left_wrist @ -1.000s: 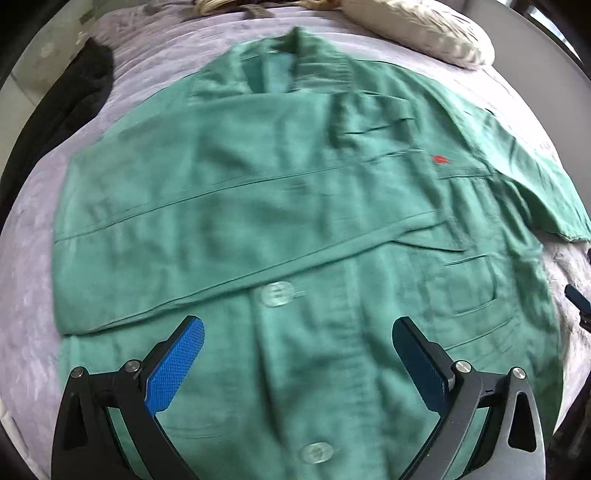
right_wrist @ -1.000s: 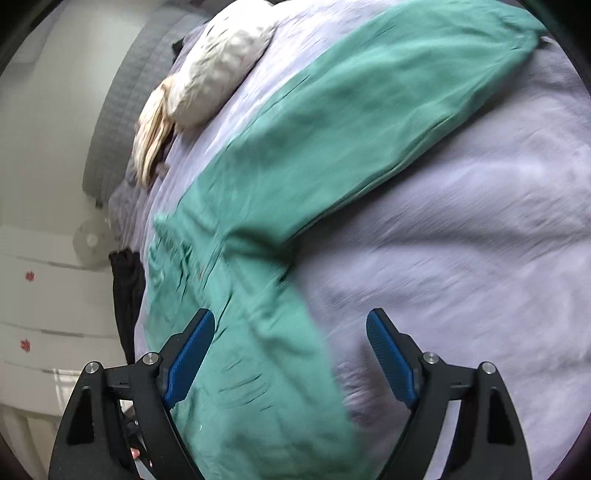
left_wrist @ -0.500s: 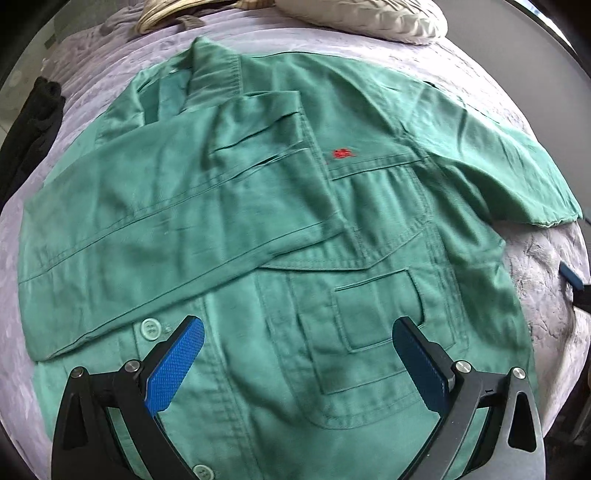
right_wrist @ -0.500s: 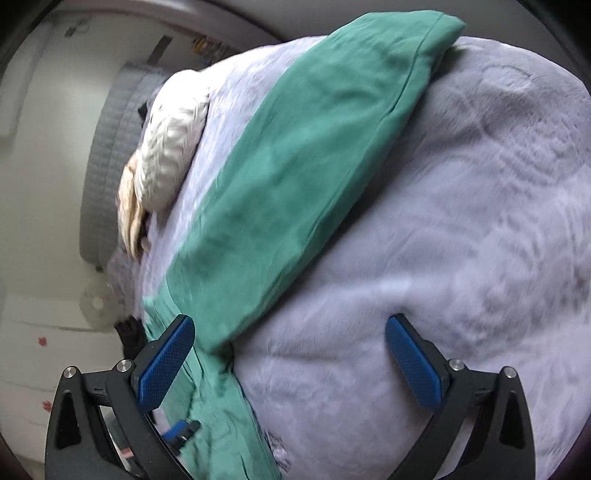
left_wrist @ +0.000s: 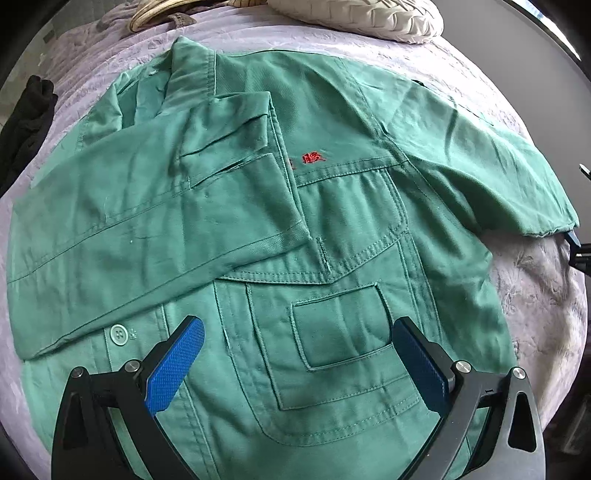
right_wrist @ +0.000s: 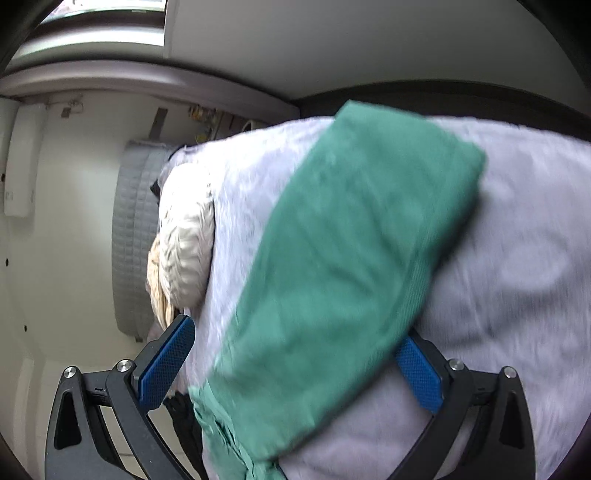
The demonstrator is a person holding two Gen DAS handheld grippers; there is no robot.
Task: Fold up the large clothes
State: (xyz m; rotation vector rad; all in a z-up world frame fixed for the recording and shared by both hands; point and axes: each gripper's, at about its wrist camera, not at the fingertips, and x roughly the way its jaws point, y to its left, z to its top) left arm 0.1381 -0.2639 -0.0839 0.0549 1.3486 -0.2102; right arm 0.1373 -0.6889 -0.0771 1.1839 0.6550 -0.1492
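Note:
A green work jacket point(left_wrist: 332, 206) lies front-up on the lavender bedspread point(left_wrist: 535, 295). One sleeve point(left_wrist: 147, 229) is folded across its chest from the left. The other sleeve point(left_wrist: 480, 155) stretches out to the right. My left gripper point(left_wrist: 295, 332) hovers open over the chest pocket, pointing steeply down, with nothing held. In the right wrist view the stretched sleeve point(right_wrist: 351, 258) runs diagonally up from between the wide jaws of my right gripper point(right_wrist: 295, 332). The cloth covers the tip of the right-hand finger. The pads do not press on it.
A cream pillow point(left_wrist: 362, 14) lies at the head of the bed, also the pillow point(right_wrist: 188, 240) beside a grey quilted headboard point(right_wrist: 136, 221). A black garment point(left_wrist: 26, 122) hangs at the bed's left edge. The bedspread point(right_wrist: 517, 258) drops off beyond the sleeve's cuff.
My left gripper slid right across the jacket, from the button placket to the chest pocket. My right gripper rolled and swung along the outstretched sleeve, its jaws widened, and the sleeve now sits between them.

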